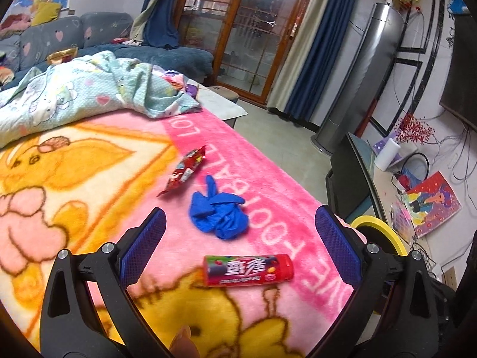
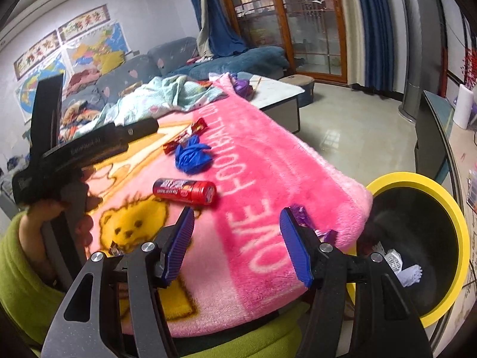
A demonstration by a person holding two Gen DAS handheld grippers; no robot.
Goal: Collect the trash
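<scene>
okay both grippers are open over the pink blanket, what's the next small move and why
Probably ease the left gripper forward and down onto the red cylindrical candy tube. It lies nearest, between the open jaws, untouched; the crumpled blue glove lies beyond it.

Black, triangular-cutout gripper arms are fitted with ribbed blue pads and silver screws; a lime-green sleeve is worn by the person.
</scene>
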